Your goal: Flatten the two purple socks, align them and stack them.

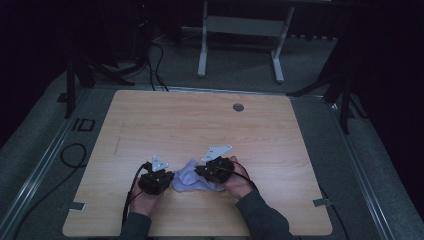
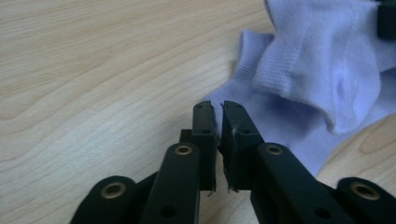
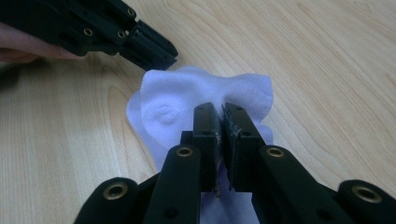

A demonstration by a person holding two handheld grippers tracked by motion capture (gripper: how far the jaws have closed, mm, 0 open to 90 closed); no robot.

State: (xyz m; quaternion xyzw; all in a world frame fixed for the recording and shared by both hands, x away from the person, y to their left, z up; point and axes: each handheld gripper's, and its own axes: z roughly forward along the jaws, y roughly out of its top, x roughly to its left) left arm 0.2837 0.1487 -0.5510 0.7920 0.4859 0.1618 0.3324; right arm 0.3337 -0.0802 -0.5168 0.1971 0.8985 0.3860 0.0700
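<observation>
- Left hand-held gripper (image 2: 217, 109): your jaws stand almost together, a thin slit between the pads. Their tips sit at the near edge of the pale lilac sock (image 2: 322, 79). From its own view you cannot tell whether a fold of the hem is pinched between them.
- Right hand-held gripper (image 3: 219, 112): your jaws are closed on a raised fold of the sock (image 3: 187, 100), which bunches up in front of the tips and runs down between the pads.
- Sock, high view (image 1: 192, 177): it lies crumpled on the bench (image 1: 200, 125), near the front edge and a little left of centre, directly between your two hand-held grippers.
- Left hand-held gripper, high view (image 1: 167, 181): it meets the sock from the left side, with your left hand (image 1: 145, 200) behind it.
- Right hand-held gripper, high view (image 1: 200, 172): it meets the sock from the right side, with your right hand (image 1: 237, 184) behind it. A grey three-cornered plate (image 1: 219, 151) rides on top.
- Right gripper view, upper left: the other hand-held gripper (image 3: 166, 58) points down at the far edge of the sock, its tips touching the cloth.
- Bench surface: light wood grain, with a round grey grommet (image 1: 238, 107) near the far edge.
</observation>
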